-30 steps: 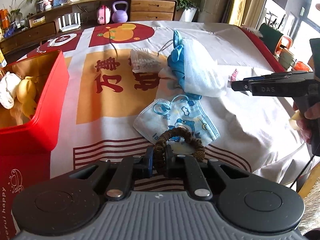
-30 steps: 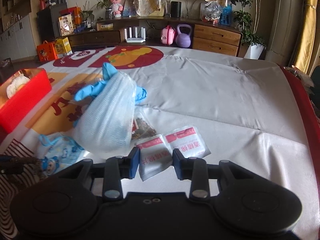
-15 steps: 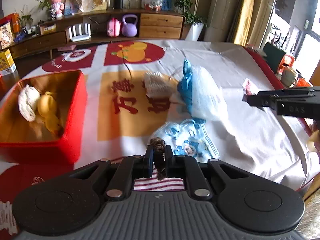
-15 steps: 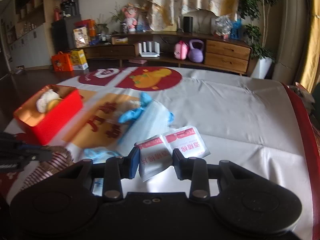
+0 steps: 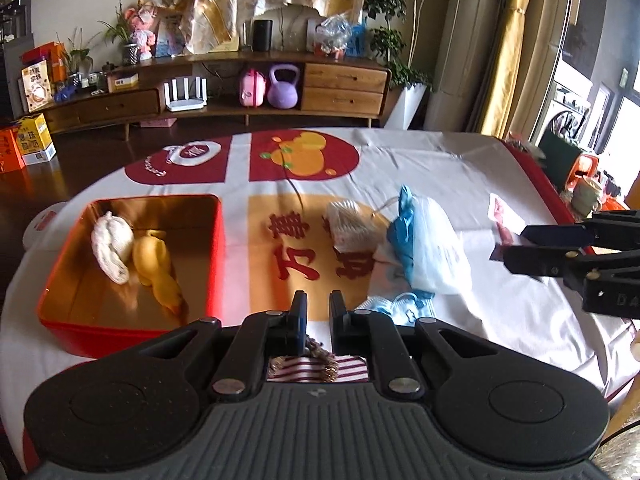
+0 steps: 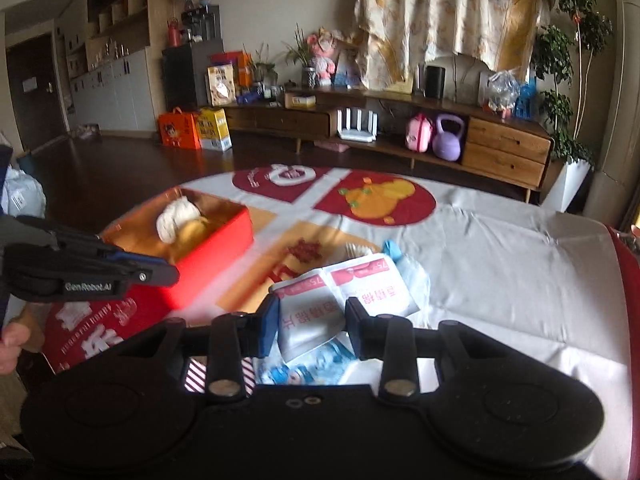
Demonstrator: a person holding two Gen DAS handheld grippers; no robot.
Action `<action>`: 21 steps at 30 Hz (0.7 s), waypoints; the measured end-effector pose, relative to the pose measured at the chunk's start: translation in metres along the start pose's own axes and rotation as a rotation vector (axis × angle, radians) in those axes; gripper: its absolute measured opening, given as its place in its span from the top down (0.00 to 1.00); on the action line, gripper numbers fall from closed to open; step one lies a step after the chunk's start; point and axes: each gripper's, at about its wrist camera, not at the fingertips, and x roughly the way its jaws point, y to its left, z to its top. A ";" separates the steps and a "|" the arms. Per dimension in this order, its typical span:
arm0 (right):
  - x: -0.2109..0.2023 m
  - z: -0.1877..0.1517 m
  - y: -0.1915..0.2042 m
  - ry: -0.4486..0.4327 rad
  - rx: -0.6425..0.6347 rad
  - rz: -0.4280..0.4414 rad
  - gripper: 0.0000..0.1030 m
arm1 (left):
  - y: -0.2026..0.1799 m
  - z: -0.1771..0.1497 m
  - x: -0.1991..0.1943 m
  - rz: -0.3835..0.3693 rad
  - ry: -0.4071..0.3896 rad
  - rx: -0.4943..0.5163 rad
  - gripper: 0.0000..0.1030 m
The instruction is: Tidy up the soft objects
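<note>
My left gripper is shut on a brown braided ring, which hangs below its fingers above the table's near edge. The red box lies just left of it, holding a white knitted bundle and a yellow soft toy. My right gripper is shut on a pair of joined white-and-red sachets, lifted above the cloth. A blue glove under a white mesh bag, a child's face mask and a pack of cotton swabs lie mid-table. The right gripper shows at the right edge.
The table wears a white cloth with red and orange prints, and a red rim runs along its right side. A mug stands beyond that rim. A low wooden sideboard lines the far wall. A hand holds the left gripper.
Both grippers have risen with their loads. The brown ring came up off the face mask, and the sachets left the cloth. The left view now takes in the whole red box.
</note>
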 end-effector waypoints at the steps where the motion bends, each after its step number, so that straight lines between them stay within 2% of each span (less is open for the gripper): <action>1: -0.002 0.002 0.001 -0.007 -0.002 -0.001 0.66 | 0.003 0.001 -0.003 0.004 -0.005 0.000 0.89; 7: -0.004 0.004 0.003 -0.006 0.004 -0.005 0.66 | 0.006 -0.001 -0.003 -0.011 0.012 0.012 0.89; 9: -0.002 0.003 0.004 0.003 0.004 -0.001 0.66 | 0.005 -0.005 0.002 -0.037 0.043 0.011 0.89; 16: 0.005 -0.003 0.006 0.019 0.008 0.016 0.66 | 0.024 -0.030 0.029 -0.020 0.137 -0.069 0.88; 18: 0.008 -0.004 0.005 0.023 0.013 0.022 0.66 | 0.027 -0.036 0.037 -0.014 0.163 -0.072 0.80; 21: 0.010 -0.008 0.004 0.030 0.019 0.031 0.66 | 0.031 -0.044 0.047 -0.019 0.171 -0.090 0.48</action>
